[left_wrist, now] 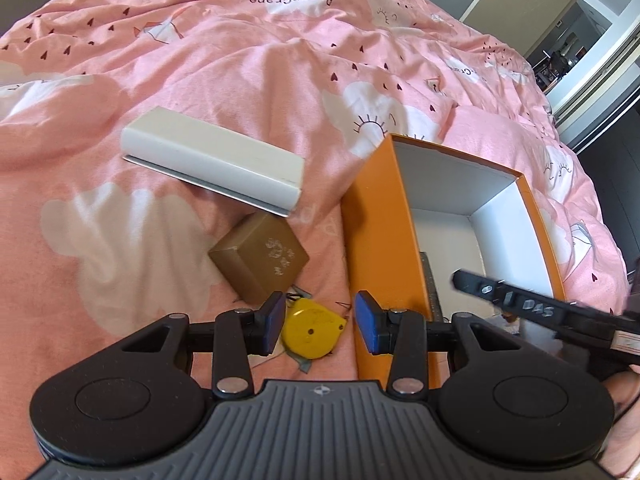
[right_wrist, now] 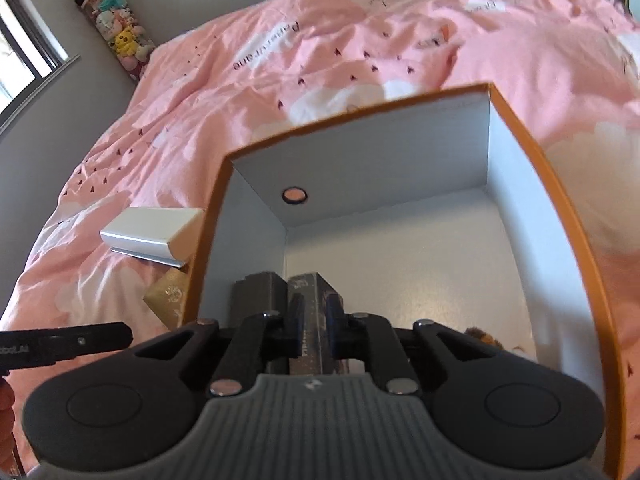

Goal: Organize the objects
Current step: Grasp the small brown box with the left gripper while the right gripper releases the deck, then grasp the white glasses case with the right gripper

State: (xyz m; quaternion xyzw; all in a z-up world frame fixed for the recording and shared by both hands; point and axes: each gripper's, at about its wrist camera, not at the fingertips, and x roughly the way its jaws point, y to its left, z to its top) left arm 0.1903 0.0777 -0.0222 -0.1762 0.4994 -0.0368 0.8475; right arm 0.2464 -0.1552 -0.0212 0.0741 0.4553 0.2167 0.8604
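An open orange box (left_wrist: 380, 232) with a white inside lies on the pink bed. My right gripper (right_wrist: 315, 318) hangs over the orange box (right_wrist: 380, 140), its blue pads close together and shut, with nothing pinched. Behind the narrow gap stands a dark box (right_wrist: 314, 283), wider than that gap, next to a second dark box (right_wrist: 256, 300). My left gripper (left_wrist: 322, 322) is open just above a yellow tape measure (left_wrist: 310, 334) lying on the cover left of the orange box. A gold-brown box (left_wrist: 260, 262) and a long white box (left_wrist: 212, 160) lie beyond it.
The pink patterned duvet (left_wrist: 200, 60) covers the whole bed in soft folds. A small furry thing (right_wrist: 482, 336) sits in the orange box's near right corner. A tube of plush toys (right_wrist: 108, 20) stands by the wall. A doorway (left_wrist: 580, 40) opens at the far right.
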